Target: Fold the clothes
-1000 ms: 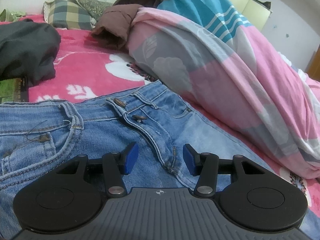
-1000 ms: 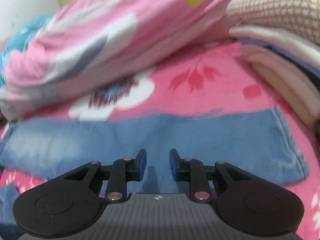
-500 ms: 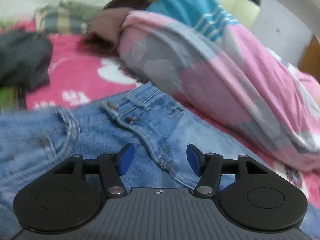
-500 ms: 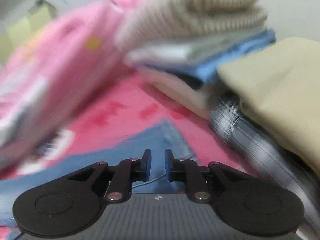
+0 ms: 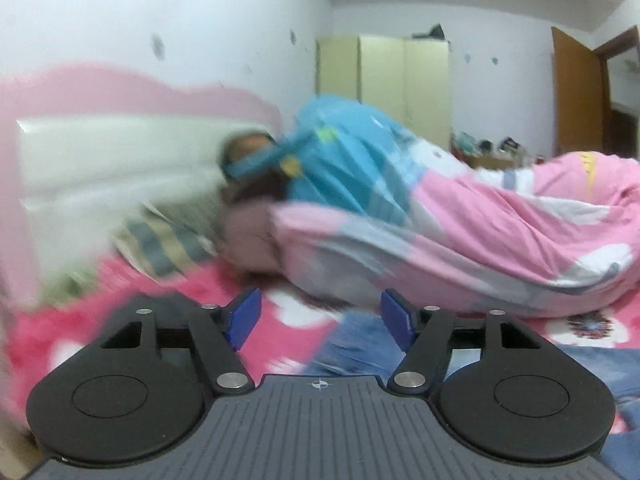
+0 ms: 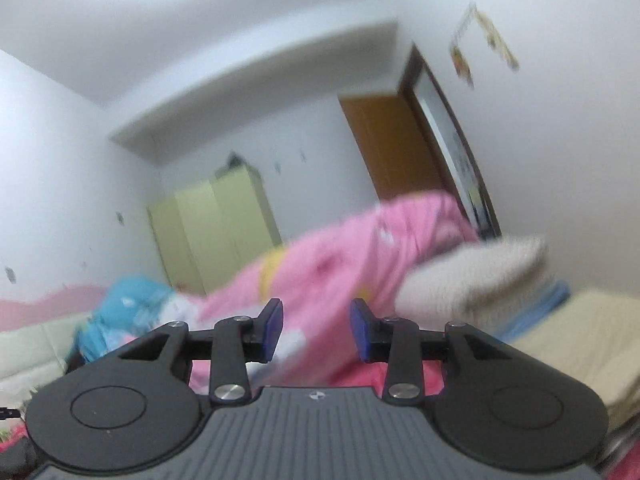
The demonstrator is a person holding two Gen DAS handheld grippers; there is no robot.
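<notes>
The left gripper (image 5: 321,319) was spread wide, its blue pads (image 5: 245,317) holding nothing. Just beyond and below them lay the jeans (image 5: 357,345), faded blue denim, rumpled and blurred, running from between the fingers toward the right edge of the bed and resting on the pink floral bedspread (image 5: 280,334). Past the denim, a pink, grey and blue quilt (image 5: 460,236) was heaped along the far side of the bed, with a checked pillow (image 5: 164,246) near the white headboard (image 5: 112,164) at the left. A pale green wardrobe (image 5: 384,84) stood against the back wall.

The right gripper (image 6: 317,331) was also parted and empty, pointed up at the room, above the bed. The jeans did not show in this view. Beyond its pads rose the pink quilt (image 6: 344,264), and to the right sat a stack of folded clothes (image 6: 484,280), a knitted cream piece on top, beside a beige folded piece (image 6: 580,336)
</notes>
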